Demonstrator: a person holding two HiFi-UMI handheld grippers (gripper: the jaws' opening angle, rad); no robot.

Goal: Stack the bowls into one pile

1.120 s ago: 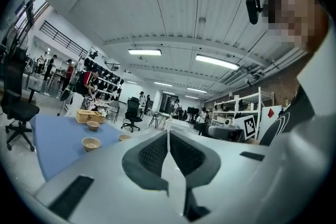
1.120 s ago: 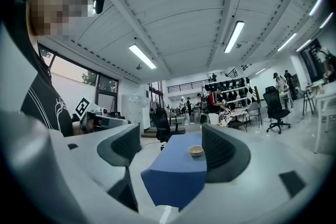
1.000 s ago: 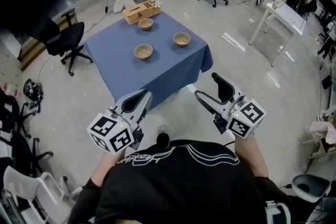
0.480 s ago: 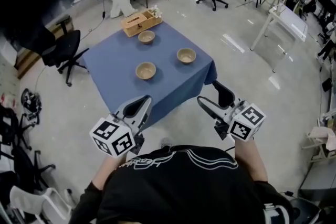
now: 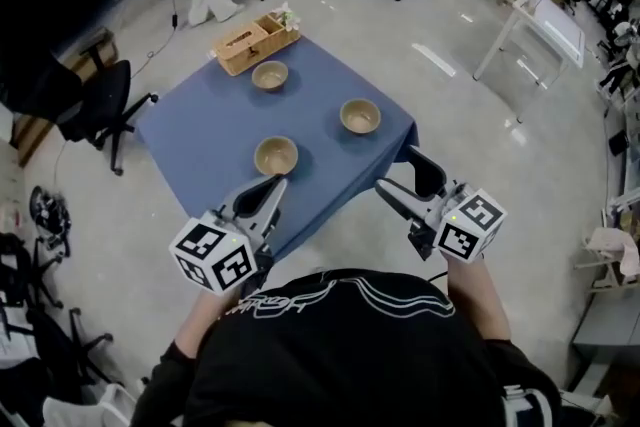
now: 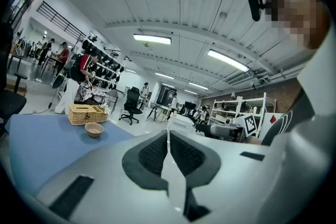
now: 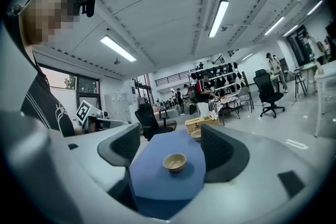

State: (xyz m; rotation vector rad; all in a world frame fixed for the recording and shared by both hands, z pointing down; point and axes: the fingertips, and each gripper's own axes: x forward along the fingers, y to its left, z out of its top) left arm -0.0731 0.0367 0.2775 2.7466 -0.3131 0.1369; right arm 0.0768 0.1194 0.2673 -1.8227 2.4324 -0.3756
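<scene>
Just before the blue table (image 5: 196, 137) holding 3 bowls (image 5: 276, 155), the left gripper (image 5: 263, 197) points forward, clenched and empty; the right gripper (image 5: 400, 173) is spread wide, empty.

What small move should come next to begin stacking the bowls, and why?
Probably bring the right hand-held gripper forward and down to the nearest bowl. Its jaws stand open and empty, the left hand-held gripper is shut, and the right bowl and far bowl lie apart from it.
</scene>
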